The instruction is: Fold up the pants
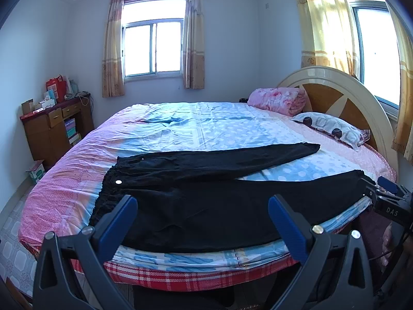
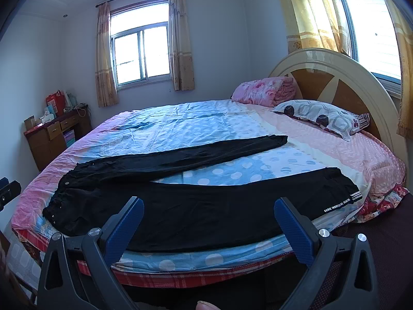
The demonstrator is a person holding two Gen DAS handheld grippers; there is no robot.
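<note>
So the black cotton pants (image 2: 180, 206) lie flat along the near edge of the pink-and-blue bed (image 2: 335, 139), waistband left, cuffs right, both the left tool (image 1: 202, 224) and right tool (image 2: 209, 226) wide open, empty, hovering just short.

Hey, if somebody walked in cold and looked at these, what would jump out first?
The black pants spread flat along the near edge of the bed, legs splayed apart toward the headboard. Then both open grippers, left gripper and right gripper, hanging just short of the fabric.
</note>
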